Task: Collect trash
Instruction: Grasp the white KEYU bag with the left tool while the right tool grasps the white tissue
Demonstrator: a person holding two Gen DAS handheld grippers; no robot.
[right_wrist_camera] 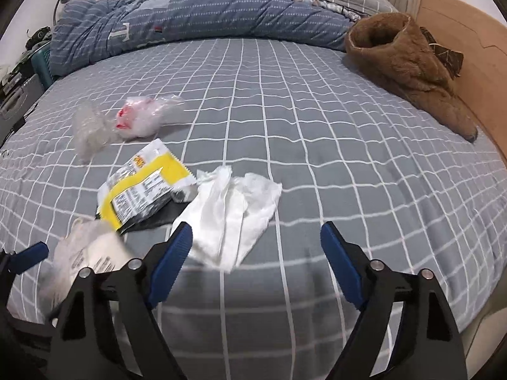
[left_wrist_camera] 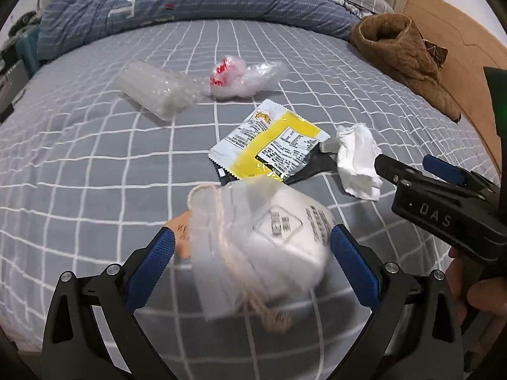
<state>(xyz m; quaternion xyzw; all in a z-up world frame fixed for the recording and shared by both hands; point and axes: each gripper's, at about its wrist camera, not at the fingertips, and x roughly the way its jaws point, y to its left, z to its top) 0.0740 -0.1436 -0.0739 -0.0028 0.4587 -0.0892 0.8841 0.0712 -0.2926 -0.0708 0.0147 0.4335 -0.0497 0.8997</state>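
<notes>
Grey checked bedsheet (right_wrist_camera: 317,126) carries the trash: a white face mask in a clear bag (left_wrist_camera: 263,237) with illegible grey print lies between the spread jaws of the left gripper (left_wrist_camera: 252,253), untouched by its blue pads. A crumpled white tissue (right_wrist_camera: 234,212) sits just ahead of the right gripper (right_wrist_camera: 256,237), marked "DAS", jaws wide apart and empty. Behind lie a yellow-and-white snack wrapper (left_wrist_camera: 269,142), print unreadable, and a clear plastic bag with red marks (left_wrist_camera: 237,76).
</notes>
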